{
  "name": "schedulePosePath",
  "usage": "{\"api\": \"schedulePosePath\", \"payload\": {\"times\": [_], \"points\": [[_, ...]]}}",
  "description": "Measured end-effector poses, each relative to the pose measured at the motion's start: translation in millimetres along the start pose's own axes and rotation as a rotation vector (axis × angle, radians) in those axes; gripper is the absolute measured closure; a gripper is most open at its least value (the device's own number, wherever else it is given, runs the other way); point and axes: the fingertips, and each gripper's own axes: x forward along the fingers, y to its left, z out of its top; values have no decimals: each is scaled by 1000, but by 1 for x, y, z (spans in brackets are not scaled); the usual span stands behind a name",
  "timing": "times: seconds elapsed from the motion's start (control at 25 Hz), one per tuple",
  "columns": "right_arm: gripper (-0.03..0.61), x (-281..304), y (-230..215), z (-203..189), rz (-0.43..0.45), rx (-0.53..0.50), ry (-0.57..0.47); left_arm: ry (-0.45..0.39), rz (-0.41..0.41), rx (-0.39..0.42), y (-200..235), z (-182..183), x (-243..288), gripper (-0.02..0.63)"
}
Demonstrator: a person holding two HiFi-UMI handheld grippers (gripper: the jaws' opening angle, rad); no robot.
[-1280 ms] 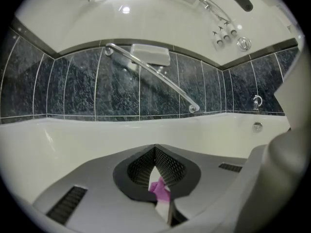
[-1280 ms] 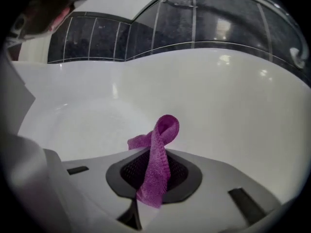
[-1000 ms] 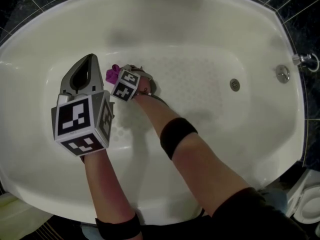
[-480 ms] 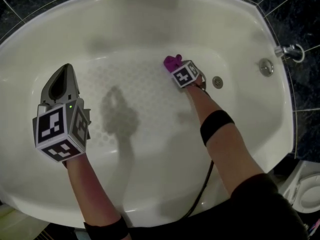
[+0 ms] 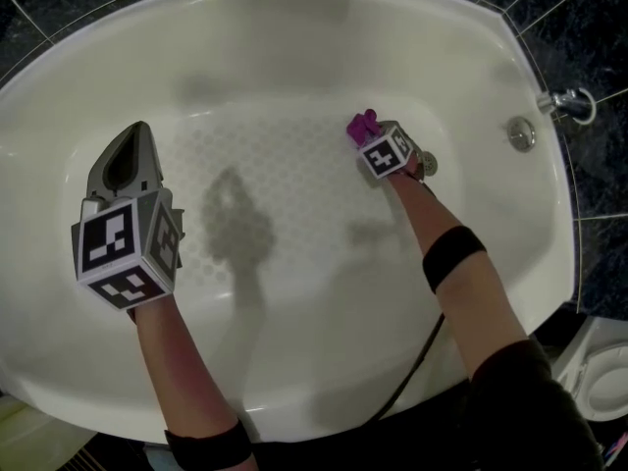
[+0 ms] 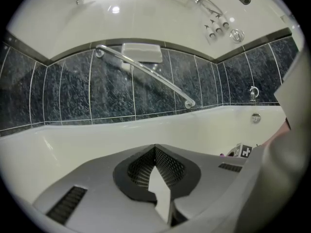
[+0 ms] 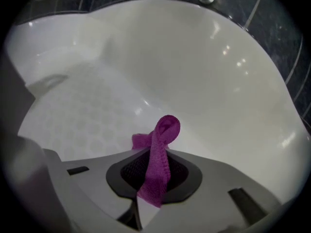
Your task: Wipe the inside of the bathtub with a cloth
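The white bathtub (image 5: 294, 8) fills the head view, with a dimpled anti-slip floor (image 5: 294, 180). My right gripper (image 5: 369, 135) points steeply down near the drain end, shut on a purple cloth (image 5: 361, 124) that rests against the tub floor. In the right gripper view the cloth (image 7: 158, 159) runs up between the jaws of the right gripper (image 7: 154, 152) and loops over their tips; the jaws have just been closing tighter on it. My left gripper (image 5: 137, 133) hovers over the tub's left side, shut and empty, and its tips (image 6: 155, 147) meet in the left gripper view.
The drain (image 5: 430, 164) lies just right of the right gripper, with an overflow plate (image 5: 521, 132) and a tap (image 5: 571, 101) beyond. A cable (image 5: 412, 366) trails over the near rim. A slanted grab rail (image 6: 146, 74) crosses the dark tiled wall. A toilet (image 5: 603, 386) stands bottom right.
My right gripper has swept the cloth rightward across the tub floor, from beside the left gripper to near the drain. The left gripper has kept its place.
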Motion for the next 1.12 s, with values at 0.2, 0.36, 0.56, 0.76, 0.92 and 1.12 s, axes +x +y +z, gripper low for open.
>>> {"api": "schedulePosePath", "payload": {"times": [0.2, 0.36, 0.56, 0.76, 0.92, 1.12], "points": [[515, -38, 153, 159, 298, -179, -287, -10, 15, -47, 10, -3, -2, 617], [514, -77, 303, 219, 576, -338, -336, -32, 40, -88, 22, 0, -6, 617], [514, -79, 404, 190, 714, -535, -239, -40, 53, -115, 30, 0, -9, 617], [512, -63, 358, 158, 693, -449, -194, -35, 49, -123, 34, -2, -7, 617], [512, -45, 267, 94, 603, -403, -83, -29, 38, -106, 27, -3, -6, 617], [512, -37, 115, -1, 353, -352, 96, -29, 41, -91, 25, -1, -5, 617]]}}
